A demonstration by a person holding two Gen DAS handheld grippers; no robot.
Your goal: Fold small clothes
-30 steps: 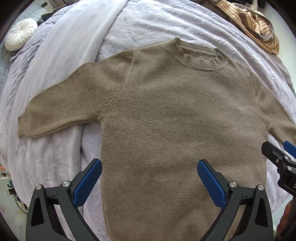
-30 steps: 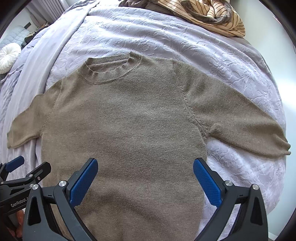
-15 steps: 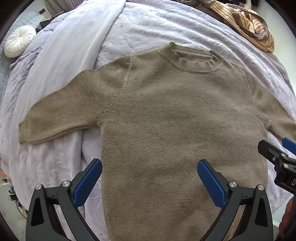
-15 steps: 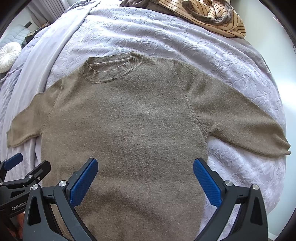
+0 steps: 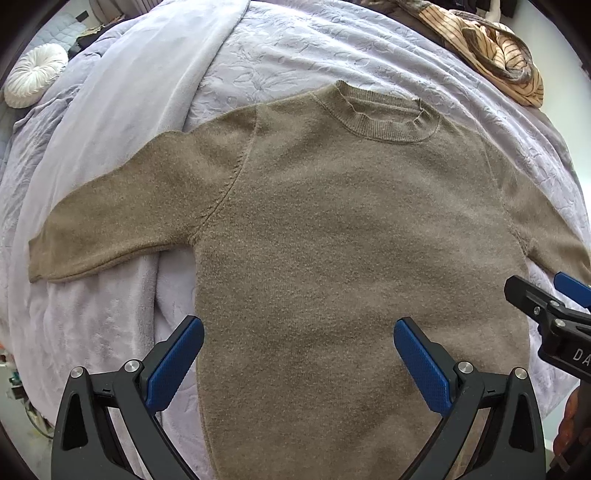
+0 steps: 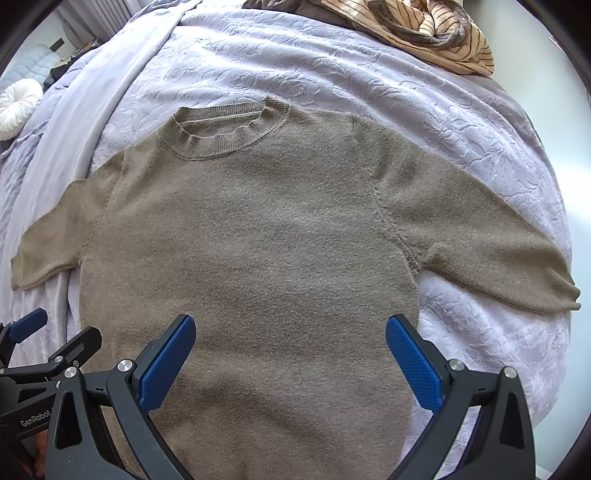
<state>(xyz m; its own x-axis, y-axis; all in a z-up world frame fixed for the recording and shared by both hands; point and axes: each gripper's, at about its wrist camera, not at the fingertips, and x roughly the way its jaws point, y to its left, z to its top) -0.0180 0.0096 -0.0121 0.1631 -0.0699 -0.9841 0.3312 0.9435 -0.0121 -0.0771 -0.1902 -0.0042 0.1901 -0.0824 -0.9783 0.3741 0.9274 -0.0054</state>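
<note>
Olive-brown knit fills both of my wrist views: the sweater [image 5: 332, 240] lies flat and face up on the lavender bedspread [image 5: 288, 59], spread across the middle of the bed with both sleeves out to the sides. Its long axis runs from the hem, nearest me, up to the ribbed collar [image 6: 225, 133], which points toward the far edge of the bed, where a striped garment [image 6: 424, 33] is heaped near the far right corner. A white round cushion [image 5: 33, 74] sits off toward the far left corner. My left gripper [image 5: 295, 362] hovers above the lower body of the sweater near its left side seam, jaws wide apart and holding nothing; my right gripper [image 6: 288, 362] hangs above the lower right part of the body, jaws likewise spread and empty. As I read it, the garment is laid out and no fold has been made yet, so I am at the very start of the first fold. The next move, I judge, calls for lowering each gripper to a sleeve or side edge, pinching a single layer of the soft knit without dragging the bedspread up with it, and carrying the left sleeve [image 5: 110, 229] and right sleeve [image 6: 498, 254] inward across the body.
</note>
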